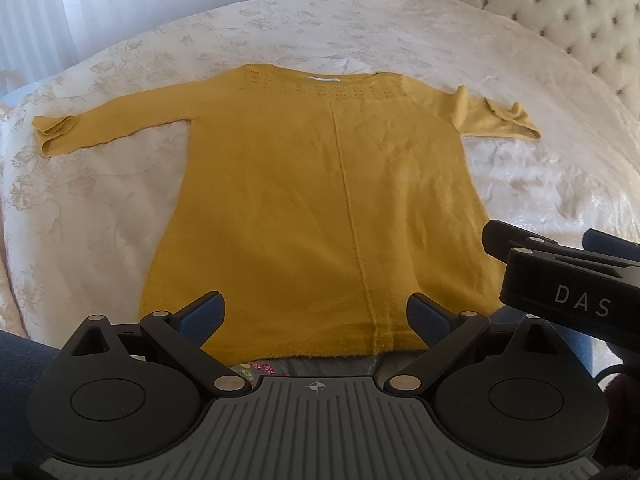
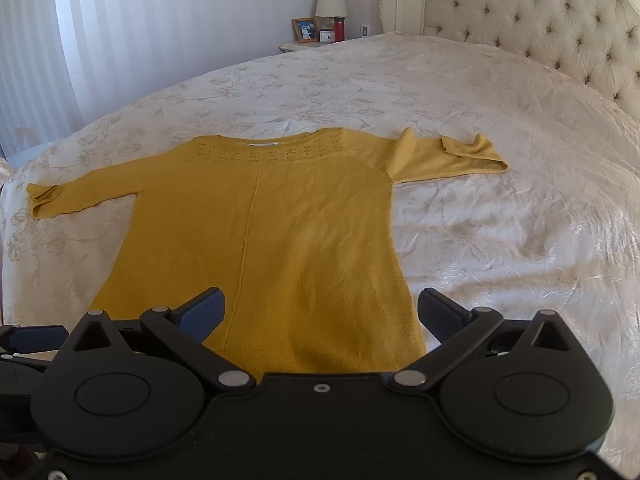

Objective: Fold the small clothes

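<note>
A mustard sweater (image 1: pixel 304 200) is lying flat and face up on the bed (image 1: pixel 120 208), its hem nearest the tongs and its neckline farthest from them. The left tongs (image 1: pixel 316 312) are hovering just over the middle of the hem, standing wide apart with nothing between their blue pads (image 1: pixel 204 312); the raised centre seam (image 1: pixel 352 200) is running away from the gap between them. The right tongs (image 2: pixel 320 308) are hanging over the right part of the hem, also spread wide and gripping nothing, with the sweater's right edge passing just inside the right-hand pad. In the left wrist view the right tongs are showing as a black body (image 1: pixel 568 280) lettered "DAS", just to the right of the left tongs and above the sweater's lower right corner.

Farther out from both tongs, the two sleeves are spreading sideways. The left sleeve (image 1: pixel 80 128) is lying straight, its cuff turned back on itself. The right sleeve (image 2: pixel 452 156) is also stretching outward, with its cuff folded over and a small peak of fabric standing up near the shoulder. The openwork band (image 2: pixel 272 152) is crossing the chest just below the neckline.

Beyond the sweater, the cream floral bedspread is reaching to a tufted headboard (image 2: pixel 540 20) on the far right. Past the far edge, a nightstand (image 2: pixel 296 45) is carrying a lamp (image 2: pixel 330 0), a framed photo (image 2: pixel 305 29) and a red jar (image 2: pixel 339 29), with pale curtains (image 2: pixel 140 32) to the left.
</note>
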### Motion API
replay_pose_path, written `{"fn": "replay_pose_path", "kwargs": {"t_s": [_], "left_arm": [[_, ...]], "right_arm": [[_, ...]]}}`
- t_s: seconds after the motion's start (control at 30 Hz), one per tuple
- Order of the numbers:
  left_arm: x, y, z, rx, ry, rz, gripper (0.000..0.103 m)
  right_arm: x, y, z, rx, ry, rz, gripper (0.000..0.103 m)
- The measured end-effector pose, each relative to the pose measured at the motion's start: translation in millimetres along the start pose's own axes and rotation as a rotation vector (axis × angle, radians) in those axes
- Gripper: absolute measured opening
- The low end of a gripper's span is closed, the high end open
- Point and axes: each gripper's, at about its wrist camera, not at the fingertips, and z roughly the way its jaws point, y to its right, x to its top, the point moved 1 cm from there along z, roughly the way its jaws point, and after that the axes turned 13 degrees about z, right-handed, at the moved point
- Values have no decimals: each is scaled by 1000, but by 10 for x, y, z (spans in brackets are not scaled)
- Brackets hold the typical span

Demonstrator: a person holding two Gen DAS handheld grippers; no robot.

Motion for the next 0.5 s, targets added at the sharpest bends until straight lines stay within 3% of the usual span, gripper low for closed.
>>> {"fn": "replay_pose_path", "kwargs": {"t_s": [0.5], "left_arm": [[14,-25,68,-13,-24,-20,99]], "right_arm": [[-6,-23,35,4,-16,8,102]]}}
